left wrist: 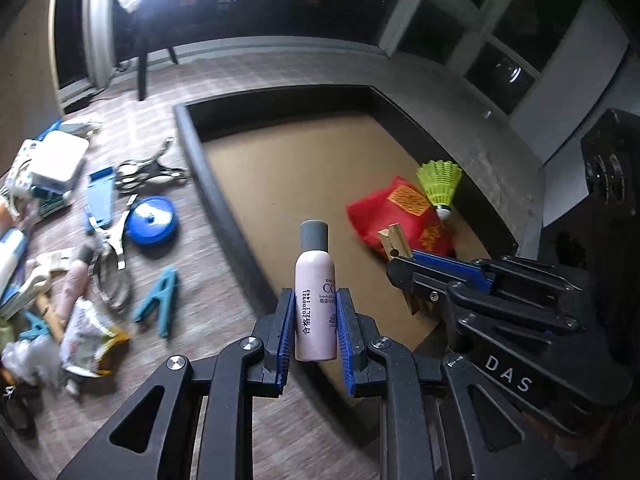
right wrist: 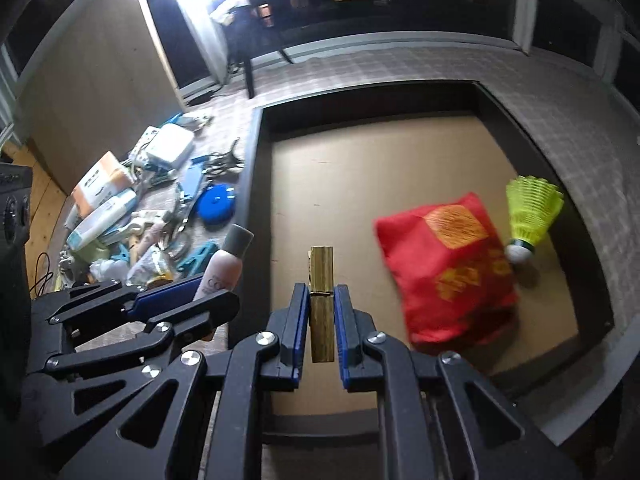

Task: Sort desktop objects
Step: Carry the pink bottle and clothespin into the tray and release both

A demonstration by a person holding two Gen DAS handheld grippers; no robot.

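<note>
Carrying step: the left hand-held gripper [left wrist: 313, 330] is clamped on a pink bottle [left wrist: 316, 300], the right hand-held gripper [right wrist: 322, 322] on a wooden clothespin [right wrist: 322, 304]. Both hang over the tray [right wrist: 256, 152]; next, probably lower and release beside the red pouch [right wrist: 444, 268] ahead.

Each hand-held gripper [left wrist: 314, 332] is black with blue finger pads, silver screws, "DAS" lettering
</note>
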